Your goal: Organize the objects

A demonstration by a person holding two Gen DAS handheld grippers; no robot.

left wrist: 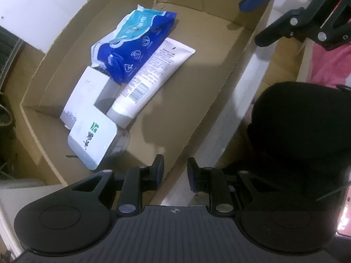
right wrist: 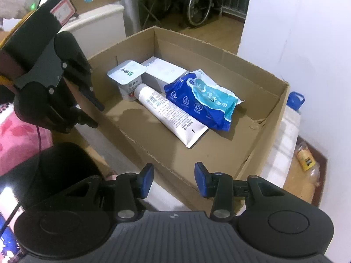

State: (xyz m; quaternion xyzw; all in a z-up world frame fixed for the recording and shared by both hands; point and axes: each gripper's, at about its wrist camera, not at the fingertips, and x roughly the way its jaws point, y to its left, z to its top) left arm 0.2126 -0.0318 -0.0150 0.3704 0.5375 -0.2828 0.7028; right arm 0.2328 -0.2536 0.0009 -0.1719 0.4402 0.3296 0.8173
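Note:
An open cardboard box (left wrist: 197, 76) (right wrist: 151, 129) holds a blue wet-wipes pack (left wrist: 133, 50) (right wrist: 197, 98), a white tube (left wrist: 153, 76) (right wrist: 171, 114), a white carton (left wrist: 87, 92) (right wrist: 164, 70) and a white yoghurt cup (left wrist: 92, 138) (right wrist: 127, 76). My left gripper (left wrist: 175, 166) (right wrist: 96, 115) hangs over the box's near edge. It is shut to a narrow gap with nothing between the pads. My right gripper (right wrist: 174, 173) (left wrist: 258, 17) sits above the box's near wall, open and empty.
A white bottle with a blue cap (right wrist: 294, 107) stands outside the box on the right, with a yellow packet (right wrist: 306, 157) lower down. Pink cloth (left wrist: 329, 65) and a black rounded shape (left wrist: 296, 131) lie beside the box. A wheelchair (right wrist: 197, 6) is far behind.

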